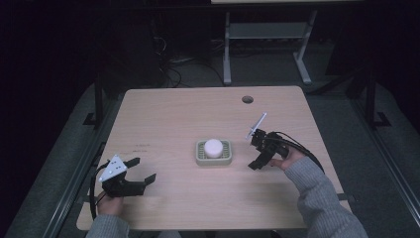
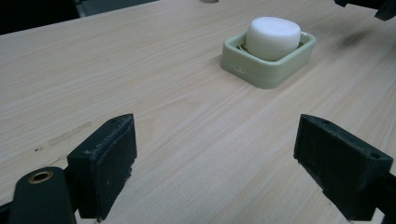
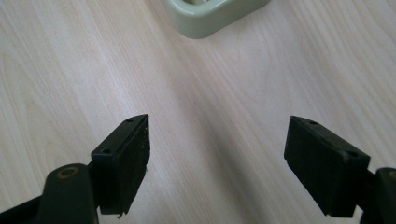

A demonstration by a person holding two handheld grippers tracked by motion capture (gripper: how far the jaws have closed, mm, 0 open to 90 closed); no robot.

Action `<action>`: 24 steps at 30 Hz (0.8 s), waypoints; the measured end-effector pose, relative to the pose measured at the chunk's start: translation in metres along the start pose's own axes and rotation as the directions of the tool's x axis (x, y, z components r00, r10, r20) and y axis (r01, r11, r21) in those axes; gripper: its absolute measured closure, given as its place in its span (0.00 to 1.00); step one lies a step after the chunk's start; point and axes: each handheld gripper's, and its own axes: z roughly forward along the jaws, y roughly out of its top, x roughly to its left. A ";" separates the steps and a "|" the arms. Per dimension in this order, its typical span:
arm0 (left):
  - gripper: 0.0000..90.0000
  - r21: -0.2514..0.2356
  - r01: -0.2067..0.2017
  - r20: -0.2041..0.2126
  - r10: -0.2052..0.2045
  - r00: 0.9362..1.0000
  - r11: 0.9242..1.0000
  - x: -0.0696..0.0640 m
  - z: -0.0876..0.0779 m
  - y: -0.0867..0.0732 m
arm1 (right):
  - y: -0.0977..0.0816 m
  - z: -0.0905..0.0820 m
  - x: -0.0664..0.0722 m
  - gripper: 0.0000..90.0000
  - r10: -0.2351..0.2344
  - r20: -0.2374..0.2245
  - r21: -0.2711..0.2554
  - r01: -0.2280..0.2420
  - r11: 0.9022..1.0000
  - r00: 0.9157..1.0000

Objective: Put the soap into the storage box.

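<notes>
A white bar of soap (image 1: pixel 213 147) (image 2: pixel 272 38) rests in a pale green dish (image 1: pixel 201 157) (image 2: pixel 261 74) at the middle of the wooden table (image 1: pixel 173 114). My left gripper (image 1: pixel 139 170) (image 2: pixel 215 163) sits near the front left corner, open and empty, its jaws wide apart and aimed toward the dish. My right gripper (image 1: pixel 255 150) (image 3: pixel 217 163) hovers just right of the dish, open, with bare tabletop between its jaws. A corner of the dish (image 3: pixel 205 18) shows at the top of the right gripper view.
A round cable hole (image 1: pixel 247 99) lies near the table's far edge. Beyond the table stand a white desk frame (image 1: pixel 267 44) and floor cables (image 1: pixel 173 69). A thin pale rod (image 1: pixel 258 122) sticks up from the right gripper.
</notes>
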 end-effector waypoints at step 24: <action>0.14 0.001 -0.004 0.001 0.004 1.000 1.000 -0.001 0.001 0.000 | -0.037 -0.006 0.005 0.24 0.038 0.024 -0.010 -0.038 0.999 0.999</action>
